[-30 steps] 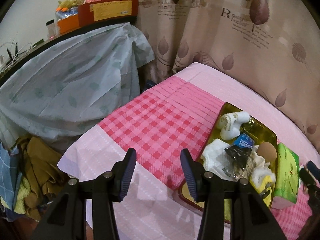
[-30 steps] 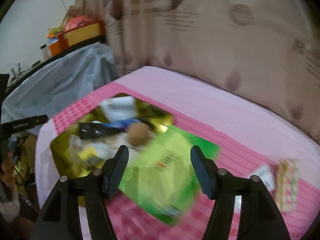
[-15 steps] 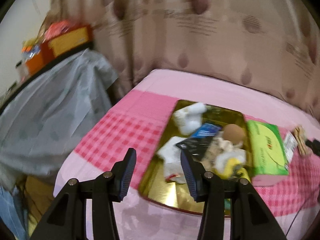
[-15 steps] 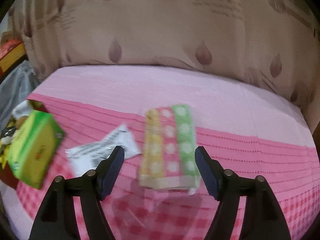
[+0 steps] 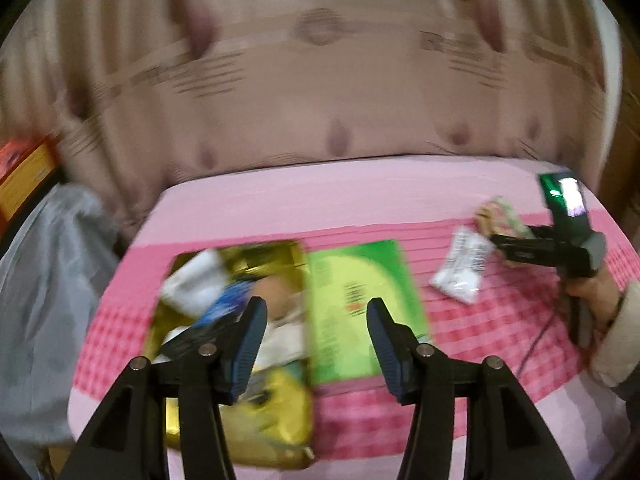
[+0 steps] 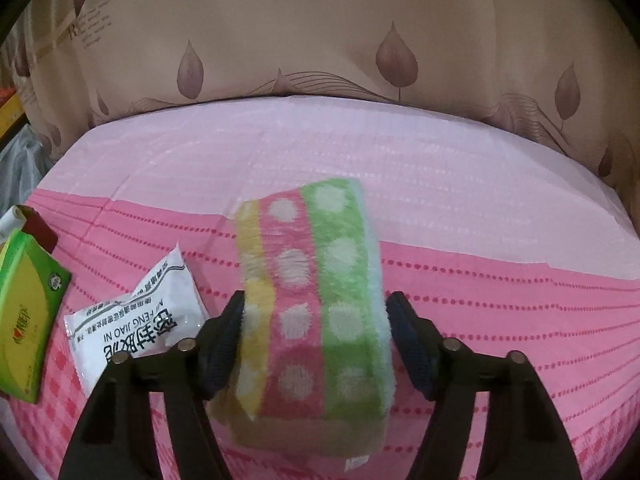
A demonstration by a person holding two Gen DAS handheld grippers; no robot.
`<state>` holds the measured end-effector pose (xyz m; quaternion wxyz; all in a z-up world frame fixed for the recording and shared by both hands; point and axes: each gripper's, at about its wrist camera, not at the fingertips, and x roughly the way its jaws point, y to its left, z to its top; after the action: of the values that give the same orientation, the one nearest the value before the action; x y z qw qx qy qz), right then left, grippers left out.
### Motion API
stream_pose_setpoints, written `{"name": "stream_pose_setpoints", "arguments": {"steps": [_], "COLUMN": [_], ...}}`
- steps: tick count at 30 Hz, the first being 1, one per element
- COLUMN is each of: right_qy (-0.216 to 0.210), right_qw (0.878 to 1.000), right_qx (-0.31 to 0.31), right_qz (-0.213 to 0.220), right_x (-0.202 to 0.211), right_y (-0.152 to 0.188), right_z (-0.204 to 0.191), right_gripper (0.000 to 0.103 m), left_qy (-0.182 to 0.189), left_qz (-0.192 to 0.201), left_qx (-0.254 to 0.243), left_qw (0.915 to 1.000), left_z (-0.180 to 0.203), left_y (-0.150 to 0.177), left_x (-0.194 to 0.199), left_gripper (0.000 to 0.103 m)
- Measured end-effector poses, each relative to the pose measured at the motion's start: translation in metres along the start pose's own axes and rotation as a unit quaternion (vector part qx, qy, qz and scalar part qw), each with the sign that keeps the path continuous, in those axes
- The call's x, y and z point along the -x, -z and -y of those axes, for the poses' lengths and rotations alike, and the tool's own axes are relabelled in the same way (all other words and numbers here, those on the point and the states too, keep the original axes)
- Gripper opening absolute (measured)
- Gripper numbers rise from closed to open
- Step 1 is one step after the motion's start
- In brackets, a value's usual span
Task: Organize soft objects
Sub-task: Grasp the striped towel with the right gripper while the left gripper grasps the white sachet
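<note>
A folded towel (image 6: pixel 316 312) with yellow, pink and green stripes and white dots lies on the pink bedspread (image 6: pixel 480 208). My right gripper (image 6: pixel 314 334) is open and straddles it, one finger on each side, the left finger close to its edge. The towel also shows small in the left wrist view (image 5: pixel 502 216), by the right gripper's body. My left gripper (image 5: pixel 314 340) is open and empty, above a green tissue pack (image 5: pixel 360 304) and a gold tray (image 5: pixel 276 440) holding several small items. The left wrist view is blurred.
A white sealed packet (image 6: pixel 136 320) lies left of the towel, and the green tissue pack (image 6: pixel 28 312) lies further left. A leaf-patterned curtain (image 6: pixel 320 32) runs behind the bed. A grey covered heap (image 5: pixel 44 300) stands left of the bed.
My right gripper swung right from the tissue pack and closed in until its fingers straddle the towel. My left gripper swung right from the checked bed corner to over the tray and tissue pack.
</note>
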<state>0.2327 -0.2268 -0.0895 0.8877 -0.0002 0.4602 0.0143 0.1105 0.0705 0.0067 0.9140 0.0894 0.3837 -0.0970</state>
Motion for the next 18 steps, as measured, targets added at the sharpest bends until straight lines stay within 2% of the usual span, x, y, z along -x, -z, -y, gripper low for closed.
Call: {"name": "stream_pose_setpoints", "arguments": {"steps": [3, 7, 10, 15, 18], "right_qy": [0.000, 0.007, 0.014, 0.015, 0.007], "right_qw": [1.000, 1.000, 1.000, 0.999, 0.999], "right_qx": [0.011, 0.005, -0.011, -0.027, -0.040], "right_qz": [0.004, 0.007, 0.006, 0.006, 0.009], "right_x": [0.004, 0.012, 0.023, 0.045, 0.053], "right_y": [0.003, 0.013, 0.027, 0.056, 0.067], "right_z": [-0.003, 0.005, 0.020, 0.044, 0.054], "right_gripper": [0.046, 0.043, 0.043, 0.043, 0.044], "left_qy": [0.033, 0.086, 0.110, 0.121, 0.134], "left_qz": [-0.003, -0.031, -0.053, -0.094, -0.132], "left_qx": [-0.032, -0.067, -0.092, -0.128, -0.143], "left_qw": [0.9990, 0.9936, 0.9882, 0.9798, 0.9717], "left_z": [0.033, 0.076, 0.100, 0.133, 0.146], "left_y": [-0.011, -0.022, -0.027, -0.032, -0.036], "left_x": [-0.014, -0.043, -0.064, -0.102, -0.127], "left_gripper": [0.058, 0.058, 0.058, 0.058, 0.059]}}
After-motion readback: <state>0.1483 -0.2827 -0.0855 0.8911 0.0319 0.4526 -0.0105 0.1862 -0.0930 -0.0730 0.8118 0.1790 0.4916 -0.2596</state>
